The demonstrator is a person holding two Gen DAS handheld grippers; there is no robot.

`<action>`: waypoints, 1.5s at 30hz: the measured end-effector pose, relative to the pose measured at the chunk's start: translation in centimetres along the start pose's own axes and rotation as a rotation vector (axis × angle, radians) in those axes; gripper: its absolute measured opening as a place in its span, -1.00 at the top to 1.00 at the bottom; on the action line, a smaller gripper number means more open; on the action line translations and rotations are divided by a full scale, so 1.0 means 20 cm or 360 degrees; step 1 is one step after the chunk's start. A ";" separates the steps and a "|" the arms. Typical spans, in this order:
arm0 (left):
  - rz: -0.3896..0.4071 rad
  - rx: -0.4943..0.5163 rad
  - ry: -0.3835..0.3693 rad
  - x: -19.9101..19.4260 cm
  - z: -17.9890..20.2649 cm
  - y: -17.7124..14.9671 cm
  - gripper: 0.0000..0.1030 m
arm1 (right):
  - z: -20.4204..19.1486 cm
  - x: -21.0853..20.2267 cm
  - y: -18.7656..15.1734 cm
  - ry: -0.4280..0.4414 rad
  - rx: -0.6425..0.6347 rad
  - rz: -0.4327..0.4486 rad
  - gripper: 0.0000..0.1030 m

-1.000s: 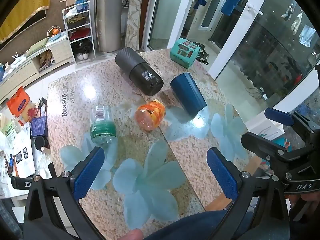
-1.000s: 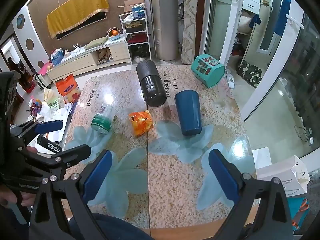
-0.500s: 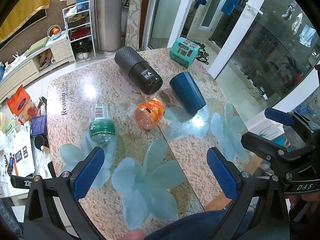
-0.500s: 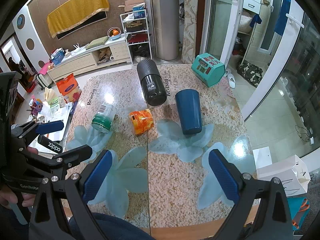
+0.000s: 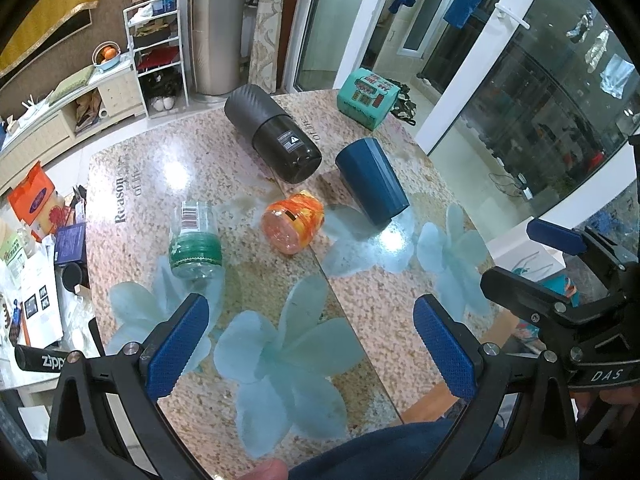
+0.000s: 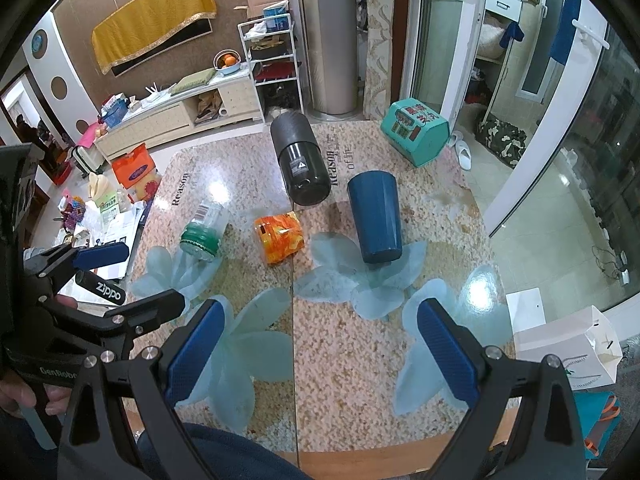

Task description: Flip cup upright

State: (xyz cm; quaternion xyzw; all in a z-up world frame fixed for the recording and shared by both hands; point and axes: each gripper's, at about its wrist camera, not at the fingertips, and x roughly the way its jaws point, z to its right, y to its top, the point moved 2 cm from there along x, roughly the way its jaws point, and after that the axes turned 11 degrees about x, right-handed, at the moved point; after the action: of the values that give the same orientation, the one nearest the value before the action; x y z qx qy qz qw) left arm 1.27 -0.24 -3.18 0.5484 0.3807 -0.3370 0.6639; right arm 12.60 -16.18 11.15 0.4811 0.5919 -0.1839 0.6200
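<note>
Several cups lie on their sides on the speckled table (image 5: 256, 304): a dark blue cup (image 5: 372, 182) (image 6: 376, 212), a large black cup (image 5: 274, 134) (image 6: 300, 160), a small orange cup (image 5: 292, 220) (image 6: 279, 238) and a clear cup with a green band (image 5: 195, 236) (image 6: 204, 228). My left gripper (image 5: 312, 352) is open and empty above the near part of the table. My right gripper (image 6: 316, 352) is open and empty, also near the front edge, well short of the cups.
A teal box (image 5: 367, 96) (image 6: 414, 130) lies at the table's far right corner. Papers and small items (image 5: 28, 272) clutter the left side beside the table. A white paper bag (image 6: 568, 344) stands on the floor at right.
Both views have shifted slightly; the cups sit a little higher in the left wrist view. No cup has moved and both grippers stay open.
</note>
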 end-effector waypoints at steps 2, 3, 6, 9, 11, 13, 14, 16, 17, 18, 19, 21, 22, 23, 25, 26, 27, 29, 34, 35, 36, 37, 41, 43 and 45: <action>-0.0007 -0.0011 0.0000 0.01 0.00 0.01 -1.00 | 0.01 0.01 0.01 0.0000 -0.0004 -0.0013 -0.89; -0.0012 -0.0021 -0.0009 0.03 0.00 0.02 -1.00 | 0.02 0.01 0.01 0.0000 -0.0003 -0.0020 -0.89; -0.0033 -0.0059 -0.0029 0.06 -0.01 0.02 -1.00 | 0.06 0.04 0.03 -0.0013 -0.0008 -0.0059 -0.89; -0.0060 -0.0099 -0.0053 0.11 -0.02 0.03 -1.00 | 0.10 0.07 0.05 -0.0033 -0.0015 -0.0094 -0.89; -0.0078 -0.0117 -0.0057 0.14 -0.02 0.03 -0.99 | 0.14 0.09 0.07 -0.0046 -0.0015 -0.0123 -0.89; -0.0103 -0.0142 -0.0065 0.18 -0.02 0.03 -0.99 | 0.17 0.14 0.11 -0.0055 -0.0016 -0.0163 -0.89; -0.0118 -0.0158 -0.0074 0.21 -0.02 0.04 -0.99 | 0.19 0.16 0.12 -0.0063 -0.0017 -0.0184 -0.89; -0.0143 -0.0184 -0.0081 0.25 -0.03 0.03 -0.99 | 0.22 0.23 0.17 -0.0068 -0.0025 -0.0233 -0.89; -0.0163 -0.0208 -0.0087 0.28 -0.03 0.03 -0.99 | 0.24 0.27 0.19 -0.0059 -0.0029 -0.0263 -0.89; -0.0173 -0.0219 -0.0091 0.30 -0.03 0.03 -0.99 | 0.24 0.29 0.20 -0.0054 -0.0030 -0.0277 -0.89; -0.0197 -0.0237 -0.0096 0.33 -0.04 0.03 -0.99 | 0.26 0.33 0.23 -0.0058 -0.0034 -0.0309 -0.89; -0.0236 -0.0264 -0.0092 0.38 -0.04 0.03 -0.99 | 0.28 0.41 0.27 -0.0057 -0.0045 -0.0356 -0.89; -0.0246 -0.0273 -0.0090 0.39 -0.04 0.03 -0.99 | 0.29 0.44 0.30 -0.0052 -0.0046 -0.0374 -0.89; -0.0255 -0.0282 -0.0089 0.41 -0.04 0.03 -0.99 | 0.29 0.48 0.32 -0.0046 -0.0046 -0.0396 -0.89; -0.0274 -0.0308 -0.0094 0.45 -0.05 0.03 -0.99 | 0.30 0.57 0.37 -0.0023 -0.0056 -0.0454 -0.89; -0.0279 -0.0319 -0.0096 0.46 -0.05 0.03 -0.99 | 0.30 0.60 0.39 -0.0015 -0.0062 -0.0472 -0.89; -0.0286 -0.0332 -0.0097 0.48 -0.06 0.04 -0.99 | 0.31 0.66 0.41 -0.0013 -0.0071 -0.0493 -0.89; -0.0303 -0.0365 -0.0094 0.52 -0.06 0.04 -0.99 | 0.31 0.74 0.44 -0.0022 -0.0087 -0.0536 -0.89; -0.0342 -0.0425 -0.0078 0.61 -0.07 0.04 -0.99 | 0.32 0.94 0.48 -0.0025 -0.0104 -0.0657 -0.89; -0.0349 -0.0438 -0.0074 0.63 -0.07 0.04 -0.99 | 0.33 0.97 0.48 -0.0033 -0.0107 -0.0671 -0.89; -0.0356 -0.0445 -0.0071 0.64 -0.07 0.04 -0.99 | 0.33 1.00 0.49 -0.0047 -0.0109 -0.0687 -0.89; -0.0365 -0.0454 -0.0069 0.66 -0.07 0.05 -0.99 | 0.33 1.02 0.48 -0.0036 -0.0106 -0.0706 -0.89; -0.0402 -0.0468 -0.0049 0.71 -0.09 0.06 -0.99 | 0.34 1.09 0.45 -0.0024 -0.0105 -0.0775 -0.89; -0.0406 -0.0477 -0.0048 0.73 -0.10 0.06 -0.99 | 0.34 1.10 0.42 -0.0020 -0.0099 -0.0792 -0.89; -0.0413 -0.0489 -0.0048 0.74 -0.11 0.06 -0.99 | 0.35 1.09 0.40 -0.0019 -0.0094 -0.0797 -0.89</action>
State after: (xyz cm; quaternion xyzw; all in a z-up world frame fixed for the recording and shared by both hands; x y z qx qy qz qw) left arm 9.22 1.76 -15.83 0.3819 0.4852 -0.3660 0.6963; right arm 27.97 -10.65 -6.80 0.3001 0.6939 -0.3172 0.5725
